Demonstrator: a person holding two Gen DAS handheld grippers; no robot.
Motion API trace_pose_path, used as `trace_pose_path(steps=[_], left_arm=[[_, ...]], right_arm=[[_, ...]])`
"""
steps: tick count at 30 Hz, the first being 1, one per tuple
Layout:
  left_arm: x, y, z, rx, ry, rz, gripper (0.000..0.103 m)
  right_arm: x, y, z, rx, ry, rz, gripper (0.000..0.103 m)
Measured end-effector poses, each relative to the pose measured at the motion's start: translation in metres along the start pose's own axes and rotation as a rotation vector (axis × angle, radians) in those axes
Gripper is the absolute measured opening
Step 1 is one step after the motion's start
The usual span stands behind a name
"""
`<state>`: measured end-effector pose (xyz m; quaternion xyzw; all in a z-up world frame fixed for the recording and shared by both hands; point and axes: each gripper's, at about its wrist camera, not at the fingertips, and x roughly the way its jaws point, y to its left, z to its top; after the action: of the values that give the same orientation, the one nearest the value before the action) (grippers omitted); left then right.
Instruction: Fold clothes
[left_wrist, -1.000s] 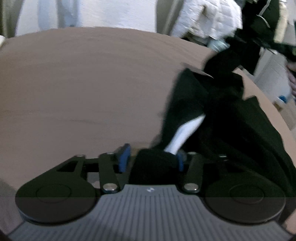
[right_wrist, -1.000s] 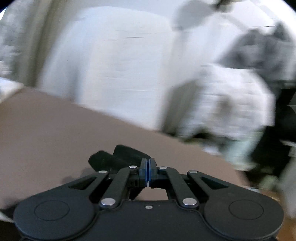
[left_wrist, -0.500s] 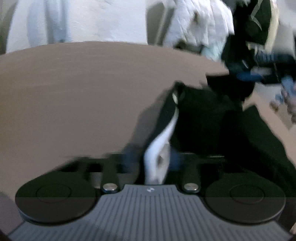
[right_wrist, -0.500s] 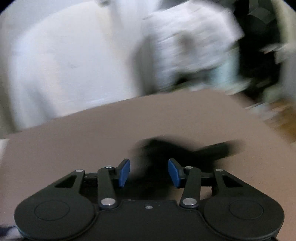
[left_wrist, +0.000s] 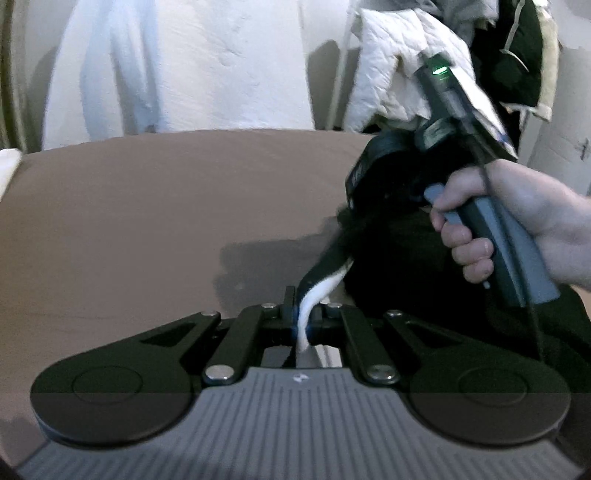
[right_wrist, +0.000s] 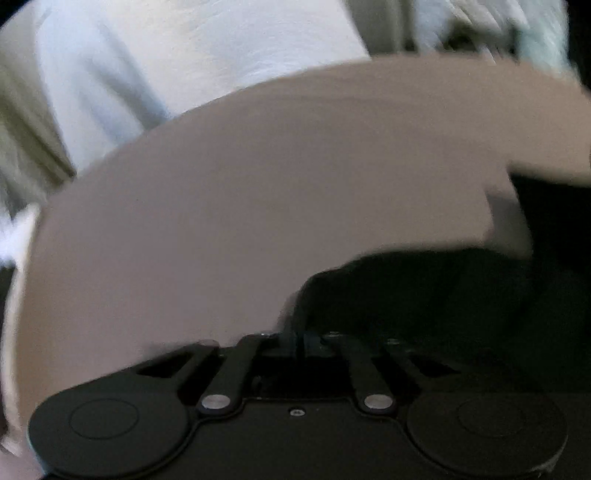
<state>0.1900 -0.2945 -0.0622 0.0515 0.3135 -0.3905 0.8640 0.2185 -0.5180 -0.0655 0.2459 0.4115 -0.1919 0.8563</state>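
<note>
A black garment (left_wrist: 399, 266) with a white inner strip (left_wrist: 317, 291) lies on the right of a brown bed surface (left_wrist: 147, 221). My left gripper (left_wrist: 304, 321) is shut on its edge, with the white strip pinched between the pads. In the left wrist view my right gripper's body (left_wrist: 458, 122) is held by a hand (left_wrist: 517, 218) above the garment, its fingers hidden in the cloth. In the blurred right wrist view my right gripper (right_wrist: 300, 341) has its jaws together on the black garment (right_wrist: 424, 295).
A white cloth-covered wall or curtain (left_wrist: 184, 66) stands behind the bed. A white quilted jacket (left_wrist: 391, 70) and dark clothes (left_wrist: 517, 48) hang at the back right. The bed's far edge (left_wrist: 184, 134) runs across the left wrist view.
My left gripper closed on the garment's edge with the white strip. My right gripper opened, swung down over the garment and closed on the black cloth.
</note>
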Motion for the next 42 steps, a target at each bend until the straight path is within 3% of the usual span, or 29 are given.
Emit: trace_pose_path(steps=[4,6,8,12,15,16,18,20,22,25,26,27,29,31,33,36,40,42], left_arm=[[-0.034,0.018,-0.011,-0.150,-0.044,0.047,0.003],[-0.052,0.032,-0.023,-0.247,-0.066,0.074,0.004],[-0.063,0.043,-0.034,-0.323,-0.070,0.124,0.004],[-0.055,0.059,-0.050,-0.361,0.021,0.198,0.004],[-0.044,0.067,-0.059,-0.385,0.087,0.216,0.004],[-0.042,0.068,-0.060,-0.393,0.097,0.215,0.004],[-0.039,0.075,-0.060,-0.415,0.109,0.217,0.005],[-0.049,0.077,-0.060,-0.432,0.105,0.196,0.005],[-0.058,0.079,-0.060,-0.449,0.100,0.173,0.007],[-0.077,0.086,-0.051,-0.426,0.037,0.142,0.016],[-0.084,0.091,-0.048,-0.436,-0.010,0.125,0.027],[-0.090,0.096,-0.044,-0.447,-0.058,0.109,0.053],[-0.097,0.104,-0.034,-0.449,-0.134,0.070,0.070],[-0.084,0.105,-0.017,-0.394,-0.113,0.044,0.070],[-0.059,0.100,0.003,-0.297,-0.068,-0.003,0.070],[-0.013,0.087,0.024,-0.128,0.009,-0.018,0.070],[0.037,0.078,0.036,-0.015,0.073,-0.006,0.070],[0.053,0.075,0.041,0.013,0.093,-0.013,0.070]], right_arm=[[-0.045,0.039,0.007,-0.147,-0.211,0.232,0.006],[-0.058,0.068,0.007,-0.269,-0.244,0.291,0.006],[-0.056,0.094,0.002,-0.376,-0.240,0.317,0.006],[-0.018,0.126,-0.005,-0.506,-0.103,0.357,0.014],[-0.016,0.126,-0.016,-0.406,-0.061,0.409,0.020],[-0.024,0.122,-0.019,-0.346,-0.049,0.469,0.037],[-0.045,0.107,-0.028,-0.276,-0.058,0.549,0.059],[-0.066,0.089,-0.036,-0.234,-0.085,0.591,0.060],[-0.087,0.063,-0.042,-0.261,-0.131,0.528,0.060],[-0.115,0.005,-0.042,-0.283,-0.224,0.323,0.062],[-0.124,-0.018,-0.043,-0.283,-0.236,0.245,0.062],[-0.131,-0.041,-0.043,-0.282,-0.246,0.167,0.062],[-0.144,-0.091,-0.044,-0.247,-0.258,0.019,0.062],[-0.159,-0.141,-0.044,-0.171,-0.271,-0.095,0.062],[-0.170,-0.188,-0.044,-0.061,-0.289,-0.141,0.062],[-0.175,-0.239,-0.042,0.045,-0.296,-0.192,0.063],[-0.149,-0.267,-0.043,0.099,-0.257,-0.251,0.083],[-0.136,-0.277,-0.043,0.147,-0.250,-0.225,0.084]])
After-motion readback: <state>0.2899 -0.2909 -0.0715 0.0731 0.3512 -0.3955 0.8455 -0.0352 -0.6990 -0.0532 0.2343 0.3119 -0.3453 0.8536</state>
